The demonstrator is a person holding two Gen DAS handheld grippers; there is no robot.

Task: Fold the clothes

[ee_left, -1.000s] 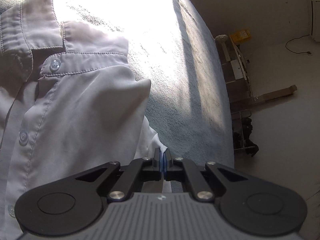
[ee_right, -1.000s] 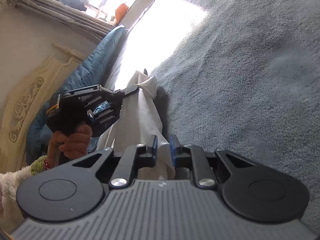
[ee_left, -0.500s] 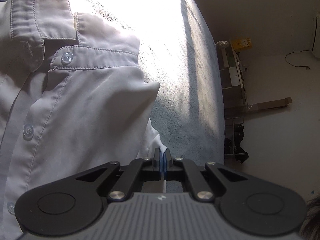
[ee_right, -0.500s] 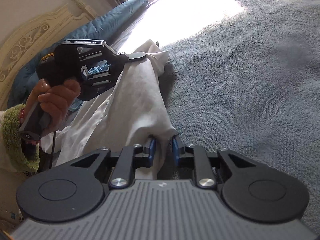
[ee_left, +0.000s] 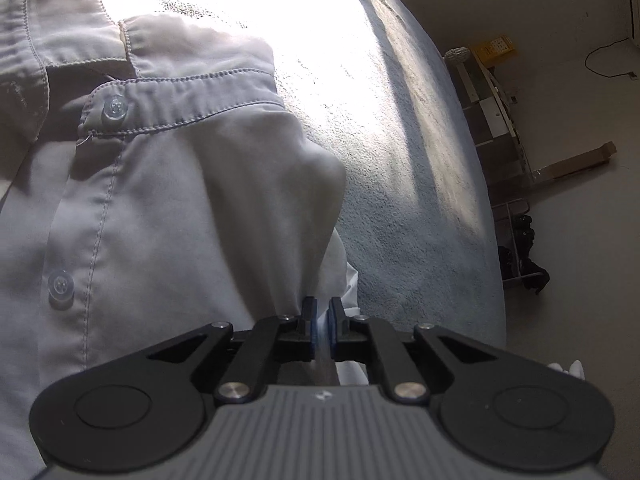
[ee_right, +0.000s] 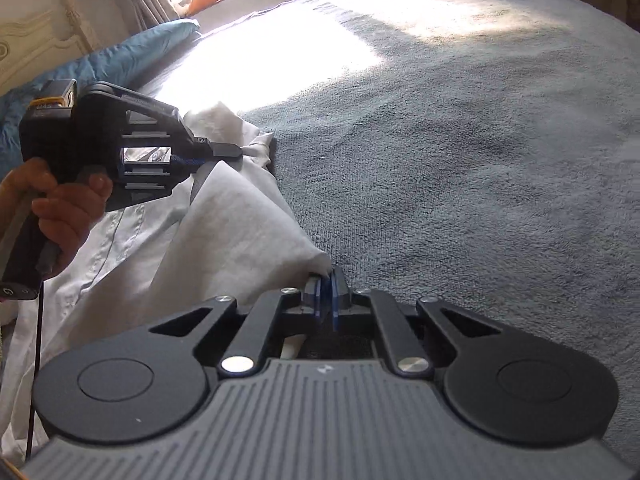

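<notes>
A pale grey button-up shirt (ee_left: 152,216) lies on a grey-blue blanket (ee_left: 400,184), collar at the upper left of the left wrist view. My left gripper (ee_left: 321,311) is shut on a fold of the shirt's edge. In the right wrist view the same shirt (ee_right: 236,232) shows at the left, and my right gripper (ee_right: 328,286) is shut on another corner of its edge. The left gripper also shows in the right wrist view (ee_right: 236,151), held by a hand and pinching the shirt farther along the same edge.
The blanket (ee_right: 460,140) covers a bed, with bright sunlight across its middle. A blue pillow (ee_right: 120,56) and a cream headboard (ee_right: 36,48) lie at the far left. The bed's edge drops to a floor with a rack (ee_left: 500,120) and clutter at the right.
My right gripper has closed from open onto the shirt's corner. The left gripper has stayed shut on the shirt while both views shifted and the cloth edge lifted.
</notes>
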